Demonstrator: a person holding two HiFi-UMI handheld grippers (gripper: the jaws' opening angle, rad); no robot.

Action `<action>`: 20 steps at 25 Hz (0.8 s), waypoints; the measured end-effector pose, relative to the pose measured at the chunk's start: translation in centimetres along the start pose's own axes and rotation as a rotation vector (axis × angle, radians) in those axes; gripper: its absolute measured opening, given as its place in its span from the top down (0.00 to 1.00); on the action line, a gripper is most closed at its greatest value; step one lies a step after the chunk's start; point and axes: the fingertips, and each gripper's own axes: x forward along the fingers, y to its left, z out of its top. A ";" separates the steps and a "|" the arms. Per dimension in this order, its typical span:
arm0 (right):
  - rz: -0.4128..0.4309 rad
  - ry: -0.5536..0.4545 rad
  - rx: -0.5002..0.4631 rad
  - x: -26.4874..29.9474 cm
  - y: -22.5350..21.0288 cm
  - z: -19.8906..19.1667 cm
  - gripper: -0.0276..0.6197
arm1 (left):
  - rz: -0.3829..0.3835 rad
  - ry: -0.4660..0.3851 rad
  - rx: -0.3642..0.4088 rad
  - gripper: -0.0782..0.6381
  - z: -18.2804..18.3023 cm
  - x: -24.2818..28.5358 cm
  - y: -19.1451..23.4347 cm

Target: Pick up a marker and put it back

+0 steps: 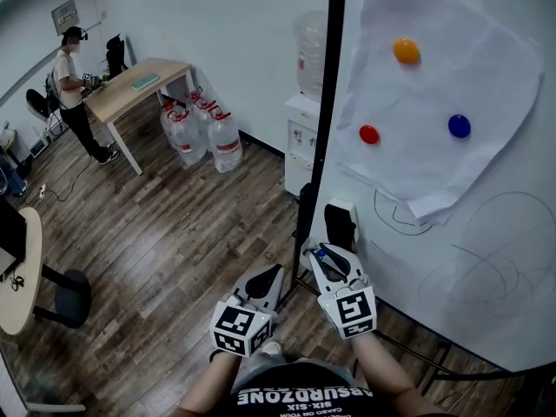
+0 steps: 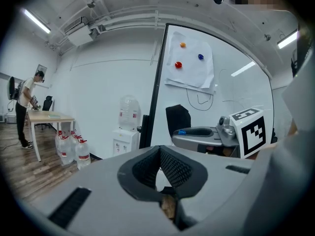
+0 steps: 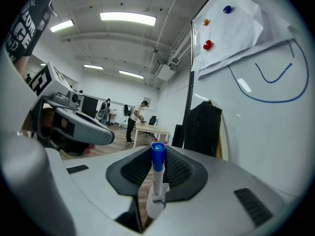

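one light, stiff, probably slick marker (image 3: 157,178) sits clamped by its barrel in the jaws of the right gripper (image 3: 158,156) near the left edge of the whiteboard (image 1: 495,268), barrel's the spot imo; left gripper (image 2: 160,154) jaws together, empty.

Right gripper (image 3: 158,151): jaws clamped on marker (image 3: 156,181)
Marker: blue cap forward
Whiteboard (image 3: 266,132): right, blue line
Left gripper (image 3: 78,127): left

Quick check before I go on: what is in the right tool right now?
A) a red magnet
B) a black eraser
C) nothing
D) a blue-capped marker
D: the right gripper view shows the right tool with its pads closed on a blue-capped marker, which stands between them.
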 end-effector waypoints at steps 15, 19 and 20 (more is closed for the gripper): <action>0.001 0.076 0.007 1.9 -0.5 -3.4 0.84 | 0.017 0.006 -0.007 0.88 -0.3 0.4 1.0; -0.001 0.090 0.012 2.1 -0.6 -4.1 0.84 | 0.019 -0.001 -0.006 0.88 -0.1 0.5 1.1; -0.002 0.093 0.013 2.1 -0.6 -4.2 0.84 | 0.019 -0.003 -0.005 0.88 0.0 0.5 1.0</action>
